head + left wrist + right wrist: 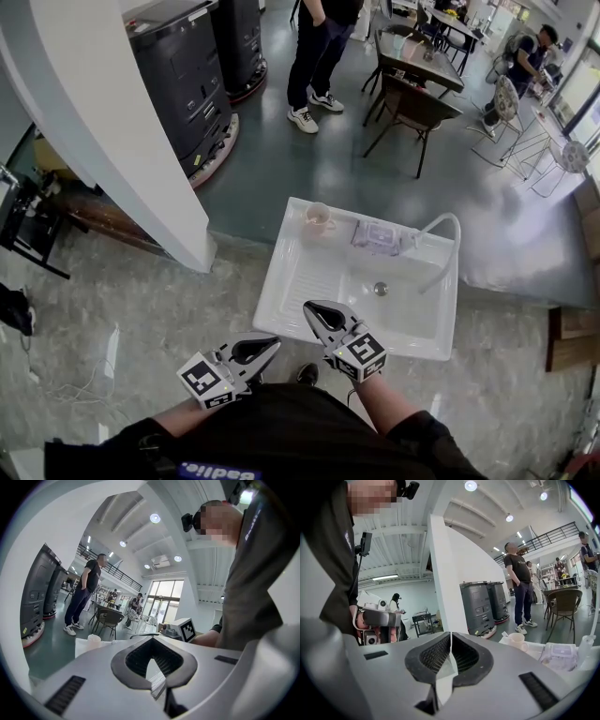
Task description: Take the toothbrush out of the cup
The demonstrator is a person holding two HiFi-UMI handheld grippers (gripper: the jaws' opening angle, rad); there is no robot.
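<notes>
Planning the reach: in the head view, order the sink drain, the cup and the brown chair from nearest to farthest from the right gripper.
1. Drain, in the sink, ahead-right of the right gripper.
2. Cup, on the far left ledge.
3. Chair, on the floor beyond.

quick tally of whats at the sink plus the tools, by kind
cup: 1
toothbrush: 1
clear tray: 1
tap: 1
tool: 2, left tool and right tool, both shut
total: 6
</notes>
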